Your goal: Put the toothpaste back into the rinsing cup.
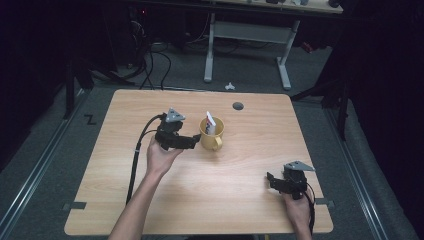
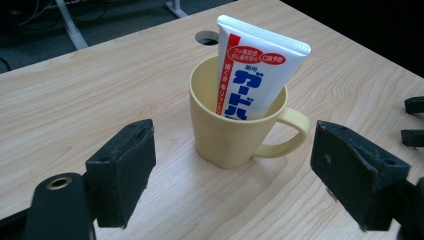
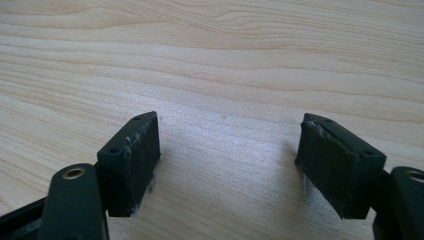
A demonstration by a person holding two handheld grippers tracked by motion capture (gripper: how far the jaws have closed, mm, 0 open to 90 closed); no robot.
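The wooden table [image 1: 240,200] is taking up most of what I am seeing from above, with a round cable hole [image 1: 238,106] sitting near its far edge. On it, a little left of the middle, a yellow mug [image 1: 212,135] is standing upright, its handle pointing toward the person's side. A white toothpaste tube [image 1: 210,122] with red and blue print is standing in the mug, leaning against the rim with its flat crimped end sticking up.

The left hand-held gripper [image 1: 192,142] is hovering just beside the mug on its left, pointing at it. In the left gripper view its jaws are standing wide apart, released and grasping nothing, with the mug [image 2: 235,135] and the tube [image 2: 255,70] lying ahead between them and apart from both.

The right hand-held gripper [image 1: 274,181] is sitting well apart from the mug, near the table's front right corner. In the right gripper view its jaws are also gaping open over bare wood [image 3: 225,65], gripping nothing.
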